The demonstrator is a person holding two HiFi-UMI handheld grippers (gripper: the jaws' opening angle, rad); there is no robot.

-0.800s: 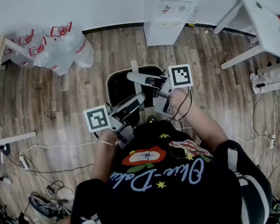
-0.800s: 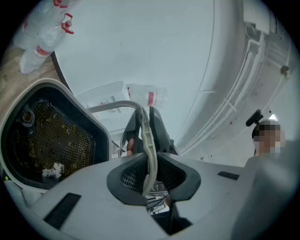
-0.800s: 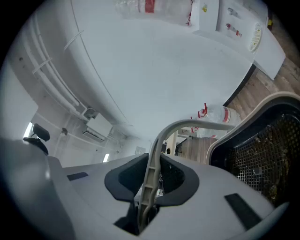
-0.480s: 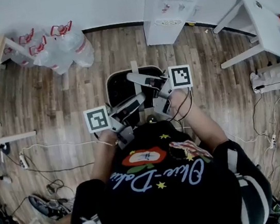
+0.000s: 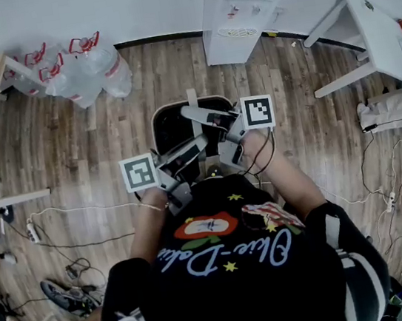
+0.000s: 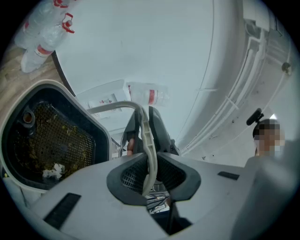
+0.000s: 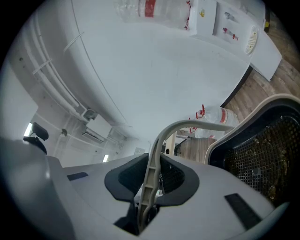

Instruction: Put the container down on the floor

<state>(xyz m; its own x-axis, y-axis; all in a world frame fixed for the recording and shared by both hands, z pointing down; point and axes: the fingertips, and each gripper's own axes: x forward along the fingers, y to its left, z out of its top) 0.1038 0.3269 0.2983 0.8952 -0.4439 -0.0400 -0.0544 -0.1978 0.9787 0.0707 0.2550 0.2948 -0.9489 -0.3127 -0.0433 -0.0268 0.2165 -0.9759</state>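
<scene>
Above wooden floor point(image 5: 316, 131), left gripper point(image 6: 150, 168) and right gripper point(image 7: 151, 180) both pinch the thin handle point(image 7: 197, 124) of the stiff, likely light container point(image 5: 173, 126).

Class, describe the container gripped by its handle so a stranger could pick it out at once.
Find the white box-shaped water dispenser by the far wall; between it and the person is the black, cream-rimmed plastic container. Unlike the clear plastic water bottles to its left, it holds a dark mesh basket, and the left gripper and right gripper clamp its pale hoop handle.
</scene>
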